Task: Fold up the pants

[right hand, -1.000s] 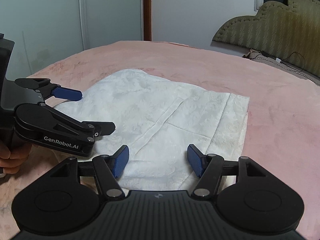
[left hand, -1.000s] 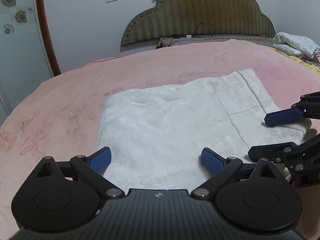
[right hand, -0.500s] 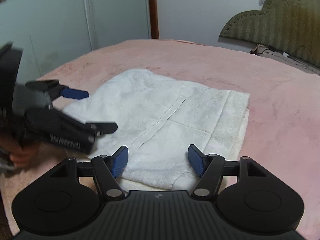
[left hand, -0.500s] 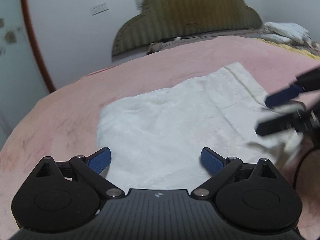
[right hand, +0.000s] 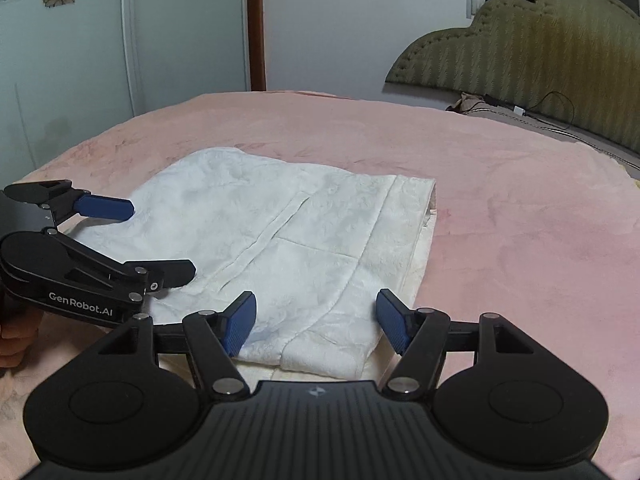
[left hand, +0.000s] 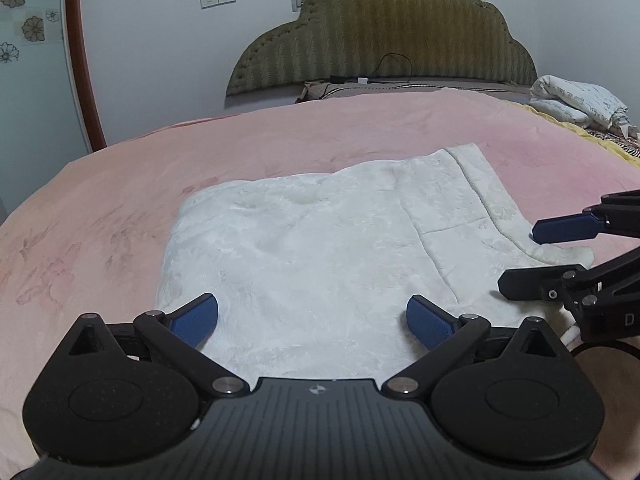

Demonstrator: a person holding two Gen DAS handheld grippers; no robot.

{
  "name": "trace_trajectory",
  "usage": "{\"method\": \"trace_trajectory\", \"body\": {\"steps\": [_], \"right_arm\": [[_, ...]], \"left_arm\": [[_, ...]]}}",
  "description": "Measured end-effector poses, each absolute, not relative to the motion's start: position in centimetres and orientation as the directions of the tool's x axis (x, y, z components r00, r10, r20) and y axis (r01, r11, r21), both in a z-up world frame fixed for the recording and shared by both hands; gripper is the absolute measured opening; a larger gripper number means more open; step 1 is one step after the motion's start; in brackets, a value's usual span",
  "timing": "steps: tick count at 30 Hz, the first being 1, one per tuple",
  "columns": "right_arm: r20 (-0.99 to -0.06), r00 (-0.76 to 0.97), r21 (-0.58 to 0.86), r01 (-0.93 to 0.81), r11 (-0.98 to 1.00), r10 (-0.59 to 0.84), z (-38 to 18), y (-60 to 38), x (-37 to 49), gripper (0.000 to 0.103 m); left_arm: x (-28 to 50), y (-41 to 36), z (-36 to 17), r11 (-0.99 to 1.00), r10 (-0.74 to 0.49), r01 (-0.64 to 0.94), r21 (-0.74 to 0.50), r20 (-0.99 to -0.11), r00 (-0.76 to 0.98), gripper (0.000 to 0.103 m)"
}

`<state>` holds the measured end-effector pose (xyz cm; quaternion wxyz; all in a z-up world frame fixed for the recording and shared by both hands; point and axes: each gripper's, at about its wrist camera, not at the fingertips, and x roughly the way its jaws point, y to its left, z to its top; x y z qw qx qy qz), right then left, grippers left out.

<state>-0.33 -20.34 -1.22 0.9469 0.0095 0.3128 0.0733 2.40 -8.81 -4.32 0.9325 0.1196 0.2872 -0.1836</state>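
Observation:
White pants (left hand: 320, 240) lie folded into a flat rectangle on the pink bed (left hand: 120, 184). My left gripper (left hand: 312, 316) hovers over their near edge with its jaws opening wide; nothing is pinched between the blue pads. In the right wrist view the pants (right hand: 288, 232) stretch away from me, and my right gripper (right hand: 316, 320) stands open just above their near folded edge. The left gripper (right hand: 156, 240) shows at the left over the pants' side, held by a hand (right hand: 16, 340). The right gripper (left hand: 524, 258) shows at the right by the pants' corner.
A padded olive headboard (left hand: 384, 36) stands behind the bed, with a dark cable (left hand: 394, 68) along its base. A folded printed pillow or quilt (left hand: 580, 100) lies at the far right. Glass wardrobe doors with flower decals (right hand: 80, 40) stand to the left.
The left wrist view swung and blurred half a second ago, then settled close to where it was. The right gripper drew back slightly, showing more of the pants' near edge. The pants lie unchanged.

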Motion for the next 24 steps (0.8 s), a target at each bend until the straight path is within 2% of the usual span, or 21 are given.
{"method": "trace_trajectory", "body": {"steps": [4, 9, 14, 17, 20, 24], "right_arm": [[-0.598, 0.792, 0.030, -0.129, 0.991, 0.122, -1.5, -20.1, -0.6, 0.068], [-0.593, 0.794, 0.077, -0.108, 0.991, 0.133, -2.1, -20.7, -1.1, 0.071], [-0.532, 0.840, 0.092, -0.068, 0.993, 0.106, -1.8, -21.2, -3.2, 0.072], [-0.504, 0.858, 0.097, -0.055, 0.994, 0.097, -1.0, -22.0, -4.2, 0.072], [-0.472, 0.879, 0.119, -0.013, 0.993, 0.068, 0.0, -23.0, -4.8, 0.073], [-0.522, 0.852, 0.171, 0.051, 0.984, 0.047, -0.7, -24.9, -5.1, 0.074]], "left_arm": [[2.3, -8.8, -4.4, 0.907, -0.271, 0.405, 0.115, -0.577, 0.771, 0.103], [1.9, -8.7, -4.6, 0.908, -0.272, 0.401, 0.121, -0.557, 0.785, 0.103], [1.3, -8.3, -4.9, 0.908, -0.284, 0.401, 0.124, -0.521, 0.805, 0.102], [0.9, -8.4, -4.4, 0.868, -0.356, 0.479, 0.131, -0.507, 0.785, 0.097], [-0.2, -9.4, -3.7, 0.784, -0.446, 0.592, 0.185, -0.495, 0.746, 0.096], [-2.2, -12.2, -3.5, 0.648, -0.526, 0.694, 0.314, -0.475, 0.705, 0.092]]}}
